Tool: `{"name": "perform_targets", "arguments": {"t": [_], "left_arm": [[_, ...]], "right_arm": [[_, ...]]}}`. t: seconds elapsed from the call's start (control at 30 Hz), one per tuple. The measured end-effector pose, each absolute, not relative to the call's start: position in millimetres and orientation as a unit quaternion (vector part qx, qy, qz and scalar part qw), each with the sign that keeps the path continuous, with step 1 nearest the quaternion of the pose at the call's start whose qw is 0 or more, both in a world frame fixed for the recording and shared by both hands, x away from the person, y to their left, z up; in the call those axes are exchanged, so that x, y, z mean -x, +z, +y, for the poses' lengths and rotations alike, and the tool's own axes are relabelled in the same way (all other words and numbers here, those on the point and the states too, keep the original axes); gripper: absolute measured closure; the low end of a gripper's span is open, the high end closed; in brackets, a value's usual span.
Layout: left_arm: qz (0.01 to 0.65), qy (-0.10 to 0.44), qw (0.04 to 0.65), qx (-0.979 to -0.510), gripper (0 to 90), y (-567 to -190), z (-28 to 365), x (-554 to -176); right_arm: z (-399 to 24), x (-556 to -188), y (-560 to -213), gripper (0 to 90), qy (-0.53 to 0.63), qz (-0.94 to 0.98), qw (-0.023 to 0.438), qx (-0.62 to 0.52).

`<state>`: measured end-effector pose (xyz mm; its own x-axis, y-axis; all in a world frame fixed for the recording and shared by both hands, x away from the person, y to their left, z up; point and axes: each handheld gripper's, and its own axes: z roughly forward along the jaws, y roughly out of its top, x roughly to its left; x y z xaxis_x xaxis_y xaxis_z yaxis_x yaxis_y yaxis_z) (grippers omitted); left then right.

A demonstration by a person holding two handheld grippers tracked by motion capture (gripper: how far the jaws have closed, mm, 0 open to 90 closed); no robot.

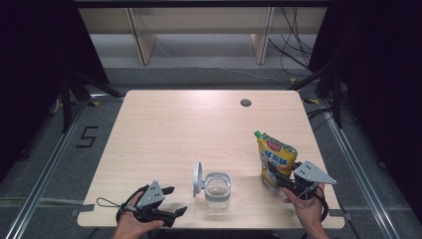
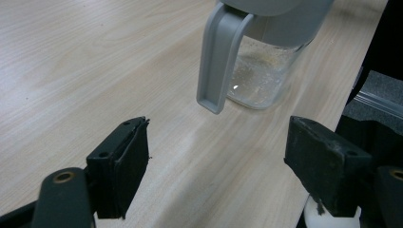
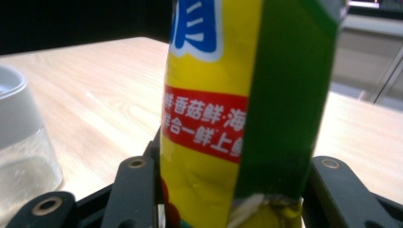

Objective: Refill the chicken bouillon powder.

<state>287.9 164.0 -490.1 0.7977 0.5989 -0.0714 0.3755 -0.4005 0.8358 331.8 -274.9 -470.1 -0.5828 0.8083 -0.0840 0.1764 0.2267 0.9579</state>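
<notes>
Pouch (image 1: 275,158) stands at the table's (image 1: 164,129) right front edge, clamped in your right gripper (image 1: 278,180); its red band reads 香菇鲜 in white. Your left gripper (image 1: 170,200) rests wide open near the jar (image 1: 217,190), holding nothing.

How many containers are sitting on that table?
2. A clear jar with its grey lid flipped open stands near the front edge, middle. A yellow pouch stands to its right, clamped in the right gripper.
</notes>
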Motion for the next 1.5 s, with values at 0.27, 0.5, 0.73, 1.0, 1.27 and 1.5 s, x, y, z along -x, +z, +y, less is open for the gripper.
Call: {"name": "perform_targets", "arguments": {"t": [0.27,0.5,0.73,1.0,1.27,1.5], "left_arm": [[0.287,0.126,0.463,-0.829,21.9,-490.2,165.5,-289.3],[0.297,0.123,0.463,-0.826,21.8,-490.9,164.7,-288.6],[0.299,0.119,0.463,-0.826,21.8,-492.2,163.6,-288.4],[0.296,0.123,0.459,-0.828,21.8,-492.2,164.3,-289.1],[0.293,0.127,0.455,-0.831,21.8,-492.7,164.8,-290.2],[0.296,0.126,0.464,-0.825,21.8,-491.9,164.2,-288.8]], "right_arm": [[-271.5,-316.3,-455.9,55.2,0.516,0.733,0.336,-0.289],[-261.3,-295.6,-445.1,55.3,0.481,0.766,0.360,-0.232],[-247.4,-276.0,-440.7,55.6,0.413,0.810,0.385,-0.157],[-235.4,-268.1,-442.1,55.8,0.373,0.830,0.397,-0.118],[-225.0,-262.7,-440.8,55.9,0.319,0.846,0.422,-0.073],[-216.6,-260.6,-441.4,56.0,0.286,0.848,0.444,-0.036]]}}
